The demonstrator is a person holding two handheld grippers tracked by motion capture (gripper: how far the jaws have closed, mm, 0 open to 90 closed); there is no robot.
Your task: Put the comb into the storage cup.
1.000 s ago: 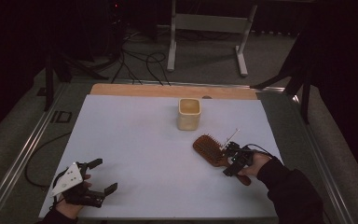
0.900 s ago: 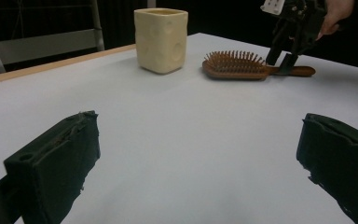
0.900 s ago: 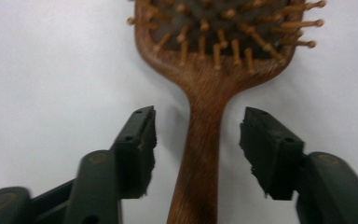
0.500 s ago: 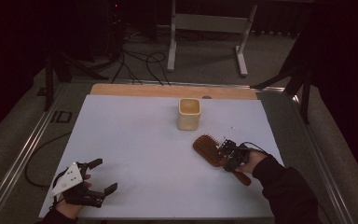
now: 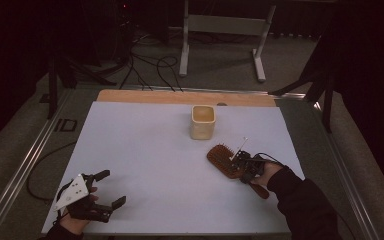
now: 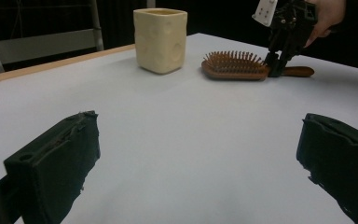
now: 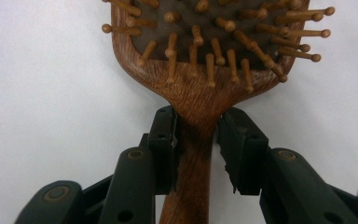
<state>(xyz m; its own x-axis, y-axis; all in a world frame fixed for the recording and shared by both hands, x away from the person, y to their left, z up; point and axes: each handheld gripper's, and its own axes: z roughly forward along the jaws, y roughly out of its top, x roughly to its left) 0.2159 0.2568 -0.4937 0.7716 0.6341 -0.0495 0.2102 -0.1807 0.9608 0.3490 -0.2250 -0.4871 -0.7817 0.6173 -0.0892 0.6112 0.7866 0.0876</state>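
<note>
Right tool [image 7: 196,135] closing jaws onto wooden hairbrush [image 7: 205,60] neck, brush lying on white surface [image 5: 145,150], left tool [image 5: 107,190] resting wide open, gripping nothing.

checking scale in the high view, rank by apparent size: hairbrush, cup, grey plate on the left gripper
1. hairbrush, longest, handle partly hidden
2. cup and grey plate: look alike, and the plate is nearer the camera, so unranked

Dim room, seemingly grey floor [image 5: 220,75]

White table [image 5: 145,165]: cream cup [image 5: 202,121], wooden hairbrush [image 5: 225,161] lying.
</note>
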